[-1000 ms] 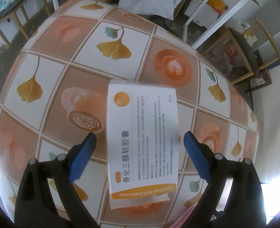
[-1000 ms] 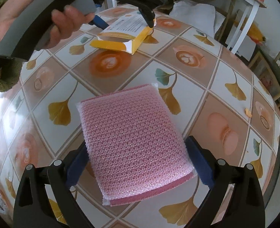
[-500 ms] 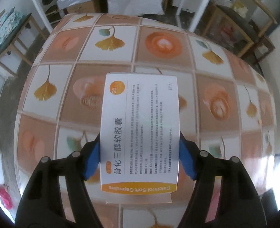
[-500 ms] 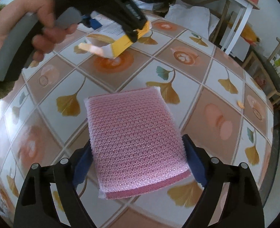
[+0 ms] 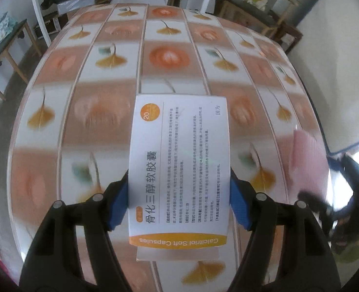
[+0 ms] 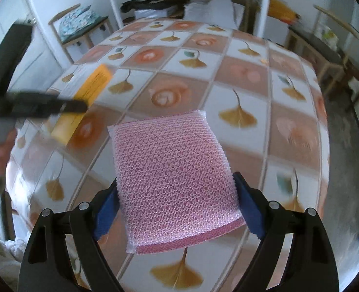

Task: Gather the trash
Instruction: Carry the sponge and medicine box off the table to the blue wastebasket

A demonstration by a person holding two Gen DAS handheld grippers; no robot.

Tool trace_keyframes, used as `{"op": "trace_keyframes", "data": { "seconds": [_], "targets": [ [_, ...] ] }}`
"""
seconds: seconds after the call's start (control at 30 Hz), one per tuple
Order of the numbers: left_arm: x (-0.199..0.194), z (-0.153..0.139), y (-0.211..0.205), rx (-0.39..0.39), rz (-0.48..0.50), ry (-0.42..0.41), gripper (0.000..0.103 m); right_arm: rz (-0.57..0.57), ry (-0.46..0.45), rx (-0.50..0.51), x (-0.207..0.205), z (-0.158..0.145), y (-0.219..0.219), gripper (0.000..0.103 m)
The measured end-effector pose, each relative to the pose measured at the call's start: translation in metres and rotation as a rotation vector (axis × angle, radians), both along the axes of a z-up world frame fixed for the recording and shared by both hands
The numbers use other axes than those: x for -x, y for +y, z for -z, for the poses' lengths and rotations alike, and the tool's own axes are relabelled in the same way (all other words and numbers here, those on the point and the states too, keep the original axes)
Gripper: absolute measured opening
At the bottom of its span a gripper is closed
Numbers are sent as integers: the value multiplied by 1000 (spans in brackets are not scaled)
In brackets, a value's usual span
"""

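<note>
Two grasps | left hand-held gripper [image 5: 179,202]: medicine box [image 5: 179,168] | right hand-held gripper [image 6: 177,202]: pink sponge [image 6: 174,180]

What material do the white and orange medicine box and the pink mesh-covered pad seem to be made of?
The white and orange medicine box looks like thin matte printed cardboard: crisp flat faces, a folded flap. The pink mesh-covered pad seems a sponge in shiny plastic netting; its woven mesh glints, though the core is hidden.

Both grippers closed, lifting the medicine box [image 5: 179,168] and pink sponge [image 6: 175,182] (table blurred).
</note>
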State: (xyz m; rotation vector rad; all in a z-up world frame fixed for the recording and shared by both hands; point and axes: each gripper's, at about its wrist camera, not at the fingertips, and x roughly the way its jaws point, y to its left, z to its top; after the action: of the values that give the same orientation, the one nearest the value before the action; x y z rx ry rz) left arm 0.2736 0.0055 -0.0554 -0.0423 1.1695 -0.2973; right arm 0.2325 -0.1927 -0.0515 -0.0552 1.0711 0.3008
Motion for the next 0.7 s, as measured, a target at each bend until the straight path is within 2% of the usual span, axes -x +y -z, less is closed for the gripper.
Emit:
{"op": "trace_keyframes", "data": {
  "seconds": [0.2,0.33,0.7],
  "targets": [
    [64,12,-17,-67,35,-38,67,121,36,-47,35,8,-18,83],
    [94,12,-32,-109,70,-85,67,180,40,-29,54,12,-26,83],
    [136,-3,-54,-159,116,-180,67,237,-9,-71,89,2,-43,83]
  ]
}}
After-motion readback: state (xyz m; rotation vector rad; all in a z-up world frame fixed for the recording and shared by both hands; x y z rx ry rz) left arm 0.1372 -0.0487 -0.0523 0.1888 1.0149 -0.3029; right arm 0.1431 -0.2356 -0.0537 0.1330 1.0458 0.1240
